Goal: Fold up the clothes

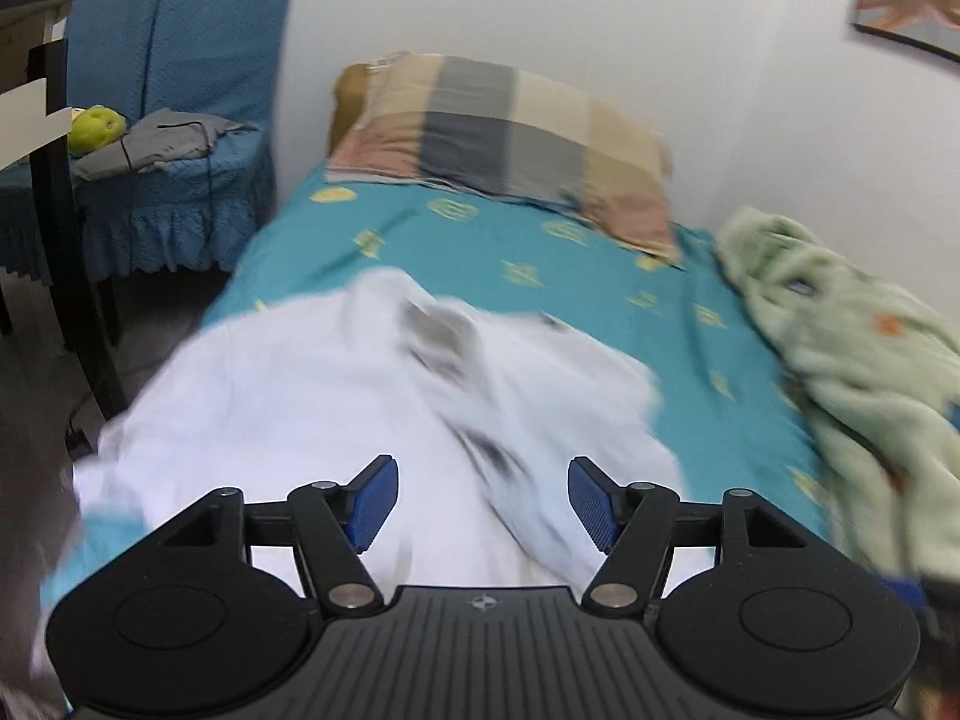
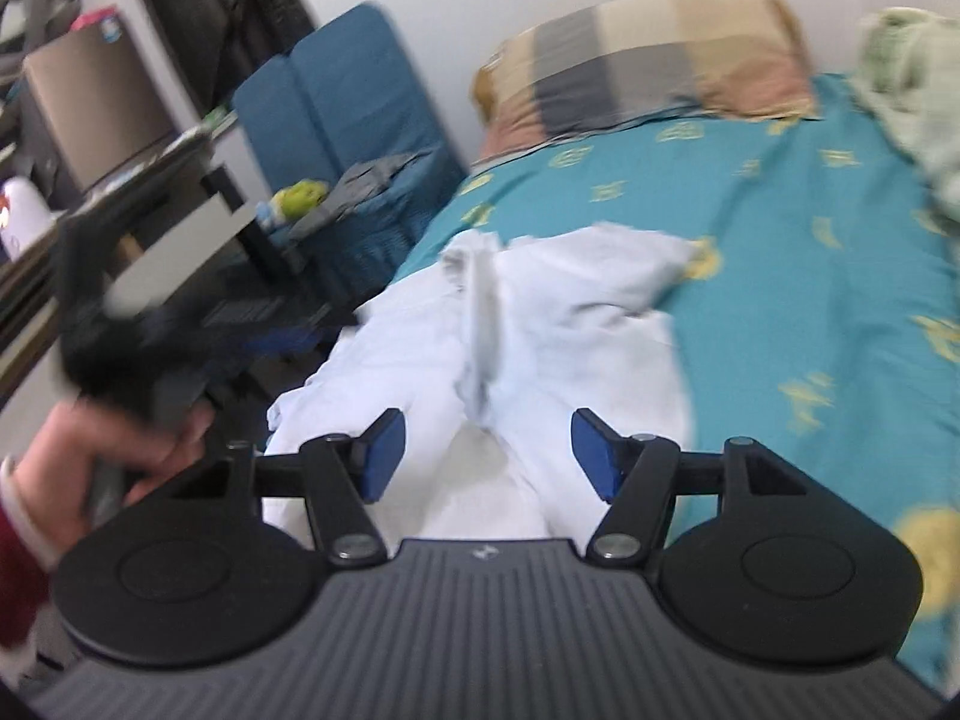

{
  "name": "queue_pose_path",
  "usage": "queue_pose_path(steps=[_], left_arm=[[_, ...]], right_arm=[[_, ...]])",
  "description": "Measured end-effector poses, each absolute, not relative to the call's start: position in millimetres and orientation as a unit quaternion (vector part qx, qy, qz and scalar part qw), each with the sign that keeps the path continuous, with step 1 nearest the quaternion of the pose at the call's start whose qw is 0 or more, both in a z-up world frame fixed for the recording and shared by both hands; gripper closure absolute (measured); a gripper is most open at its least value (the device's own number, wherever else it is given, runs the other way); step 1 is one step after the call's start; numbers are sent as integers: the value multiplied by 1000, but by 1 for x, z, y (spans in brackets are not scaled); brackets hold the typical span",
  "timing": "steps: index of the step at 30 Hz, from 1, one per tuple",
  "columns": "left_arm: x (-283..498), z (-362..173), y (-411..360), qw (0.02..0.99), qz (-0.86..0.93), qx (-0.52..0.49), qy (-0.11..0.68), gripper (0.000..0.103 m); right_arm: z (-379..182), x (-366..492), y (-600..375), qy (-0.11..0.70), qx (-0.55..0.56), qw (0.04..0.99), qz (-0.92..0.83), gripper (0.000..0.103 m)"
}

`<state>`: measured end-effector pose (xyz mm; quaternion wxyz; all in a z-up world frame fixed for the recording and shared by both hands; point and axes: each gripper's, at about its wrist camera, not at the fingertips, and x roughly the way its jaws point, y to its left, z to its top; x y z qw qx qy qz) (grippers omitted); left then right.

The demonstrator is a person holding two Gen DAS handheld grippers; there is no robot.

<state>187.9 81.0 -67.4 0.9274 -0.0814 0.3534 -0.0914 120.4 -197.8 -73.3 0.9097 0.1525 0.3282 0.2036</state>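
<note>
Left wrist view: the left gripper [image 1: 482,501] has its jaws wide apart, gripping nothing, above a white garment [image 1: 336,396] crumpled at the bed's [image 1: 600,252] near left edge.

Right wrist view: the right gripper [image 2: 487,456] likewise gapes empty over the garment [image 2: 540,312]; a hand [image 2: 90,468] shows at left.

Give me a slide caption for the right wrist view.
Right gripper, jaws open, over a white garment on the teal bed.

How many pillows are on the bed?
1: the plaid pillow lies at the head of the bed, against the wall. The green blanket might hide another.
</note>
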Motion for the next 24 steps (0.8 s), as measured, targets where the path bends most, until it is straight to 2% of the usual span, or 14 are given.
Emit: queue_pose_path(steps=[6, 12, 16, 24], left_arm=[[68, -57, 15, 915, -144, -55, 372, 38], [0, -79, -54, 903, -193, -2, 383, 38], [-17, -95, -72, 893, -216, -7, 395, 38], [-6, -120, -100, 879, -234, 18, 414, 38]], right_arm=[[-72, 59, -254, 352, 182, 906, 148, 39], [-75, 26, -271, 333, 176, 916, 139, 39], [-73, 31, -280, 309, 192, 922, 135, 39], [-81, 38, -288, 313, 209, 918, 125, 39]])
